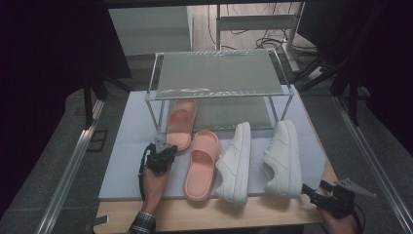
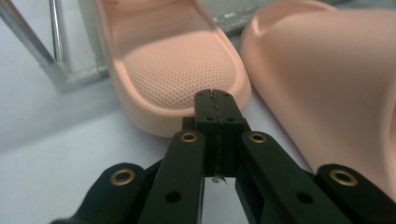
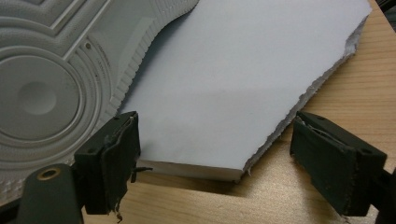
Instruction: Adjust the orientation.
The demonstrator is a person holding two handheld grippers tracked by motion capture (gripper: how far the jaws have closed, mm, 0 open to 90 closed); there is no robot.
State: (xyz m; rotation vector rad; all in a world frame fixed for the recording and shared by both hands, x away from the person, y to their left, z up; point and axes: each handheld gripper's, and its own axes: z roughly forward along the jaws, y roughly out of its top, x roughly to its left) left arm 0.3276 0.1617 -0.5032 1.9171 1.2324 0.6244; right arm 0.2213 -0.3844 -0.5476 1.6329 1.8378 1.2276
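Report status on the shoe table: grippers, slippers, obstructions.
Left gripper shut, empty, at heel of rear pink slipper. Right gripper open, empty, beside right white sneaker. Nothing blocking.

Lab-style recording bay: dark curtains (image 1: 44,73) on both sides, aluminium frame rails (image 1: 68,170), loose cables (image 1: 272,41) on the floor, wooden counter (image 1: 234,214) under a white foam board (image 1: 131,161).

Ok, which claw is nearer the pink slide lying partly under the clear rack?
Left. The left claw sits shut at that slide's heel; the right claw is beyond the white sneakers.
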